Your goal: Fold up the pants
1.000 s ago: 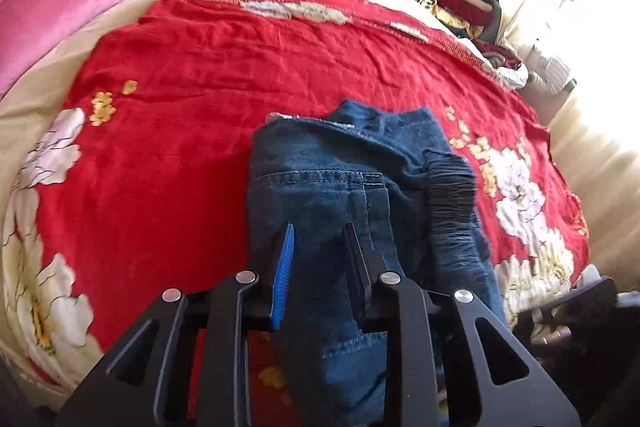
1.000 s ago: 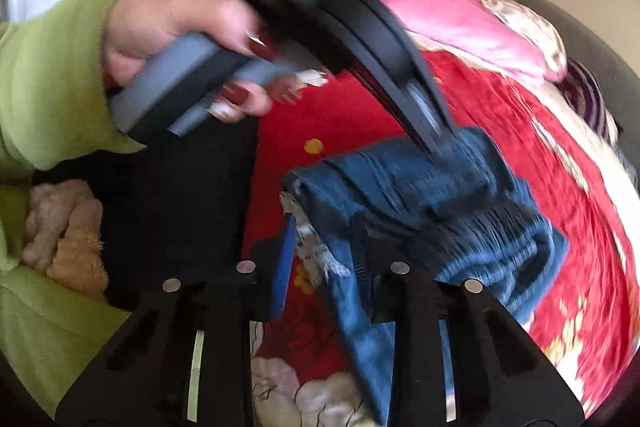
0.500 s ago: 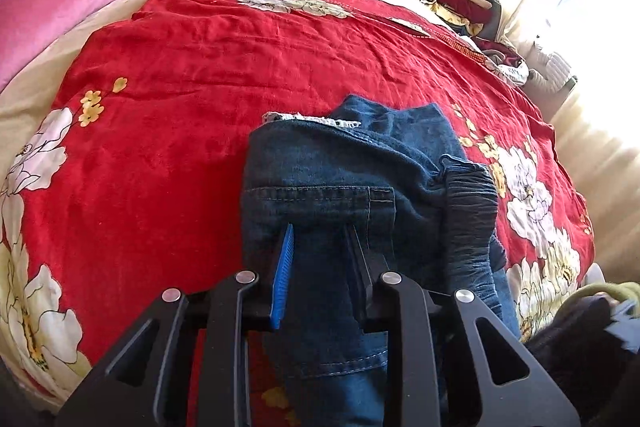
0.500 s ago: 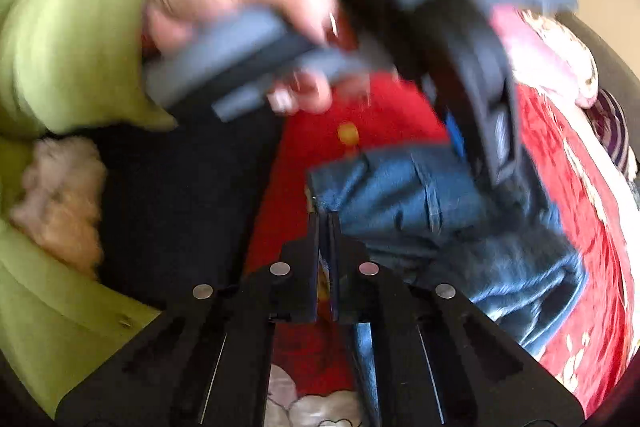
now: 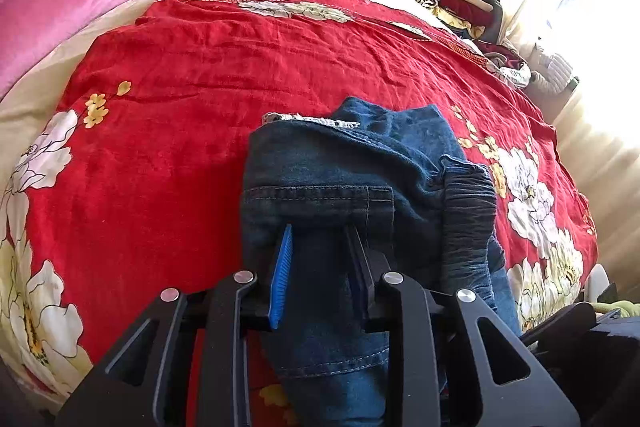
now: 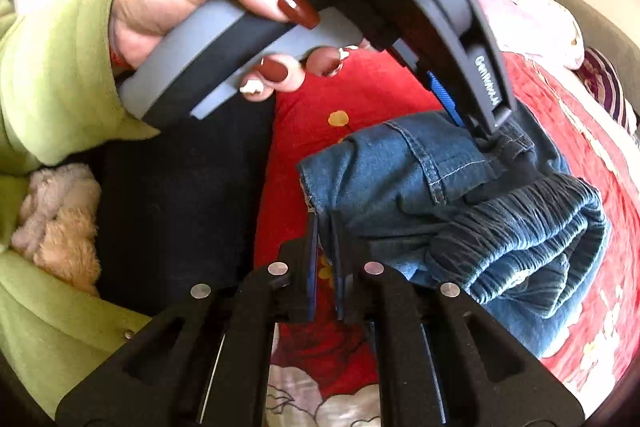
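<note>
The jeans lie bunched on the red bedspread, at 6 o'clock in the left view. The left tool hangs spread apart over the denim. The right tool pinches the jeans' hem at 9 o'clock of the bundle.

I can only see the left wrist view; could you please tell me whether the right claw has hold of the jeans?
Observer: Yes, the right claw is closed on the near edge of the jeans.
Operator: Thank you. Where does my left claw sit, seen from that side?
Observer: The left claw points down with its tips on the denim, just behind the gathered waistband.
Operator: Is there anything off the bed's edge that I cannot see?
Observer: A fluffy beige bundle sits at the left of the right wrist view, beside dark fabric; I cannot tell what it is.
</note>
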`<state>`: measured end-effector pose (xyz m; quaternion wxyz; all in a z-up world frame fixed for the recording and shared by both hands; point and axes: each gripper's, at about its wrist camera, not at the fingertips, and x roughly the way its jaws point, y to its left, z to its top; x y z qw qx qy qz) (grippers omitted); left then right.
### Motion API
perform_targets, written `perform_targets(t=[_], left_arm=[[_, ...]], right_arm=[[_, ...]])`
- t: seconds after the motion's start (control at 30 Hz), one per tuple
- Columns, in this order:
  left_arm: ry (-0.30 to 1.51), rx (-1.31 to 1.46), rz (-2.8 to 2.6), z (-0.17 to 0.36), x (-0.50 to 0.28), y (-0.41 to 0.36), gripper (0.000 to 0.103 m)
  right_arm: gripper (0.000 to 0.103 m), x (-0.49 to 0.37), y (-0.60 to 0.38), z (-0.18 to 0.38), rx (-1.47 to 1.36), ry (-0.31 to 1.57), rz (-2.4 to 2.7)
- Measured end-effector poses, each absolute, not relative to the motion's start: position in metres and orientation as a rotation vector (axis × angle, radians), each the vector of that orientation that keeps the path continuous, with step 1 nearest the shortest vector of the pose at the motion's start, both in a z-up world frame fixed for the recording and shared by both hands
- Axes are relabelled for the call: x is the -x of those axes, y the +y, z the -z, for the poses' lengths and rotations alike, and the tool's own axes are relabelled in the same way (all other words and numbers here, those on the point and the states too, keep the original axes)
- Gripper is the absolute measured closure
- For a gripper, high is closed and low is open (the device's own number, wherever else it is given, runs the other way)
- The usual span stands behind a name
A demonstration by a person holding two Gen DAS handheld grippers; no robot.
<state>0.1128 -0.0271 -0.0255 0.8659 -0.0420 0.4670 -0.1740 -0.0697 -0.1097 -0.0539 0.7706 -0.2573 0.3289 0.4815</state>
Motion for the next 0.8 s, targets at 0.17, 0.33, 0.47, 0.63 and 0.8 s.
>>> perform_targets(t=[0.17, 0.33, 0.47, 0.63, 0.8], left_arm=[[0.974, 0.086, 0.359, 0.024, -0.112, -0.027, 0.076], [0.971, 0.083, 0.354, 0.023, -0.11, -0.027, 0.074], [0.968, 0.083, 0.349, 0.022, -0.109, -0.027, 0.072], [0.962, 0.086, 0.346, 0.019, -0.106, -0.026, 0.07], [0.952, 0.085, 0.343, 0.014, -0.101, -0.027, 0.068]], right_arm=[[0.098, 0.07, -0.119, 0.038, 0.486, 0.718, -1.056], [0.098, 0.077, -0.126, 0.033, 0.456, 0.725, -1.046], [0.096, 0.081, -0.135, 0.028, 0.433, 0.733, -1.045], [0.087, 0.078, -0.147, 0.02, 0.412, 0.722, -1.027], [0.069, 0.076, -0.156, 0.012, 0.373, 0.712, -1.009]])
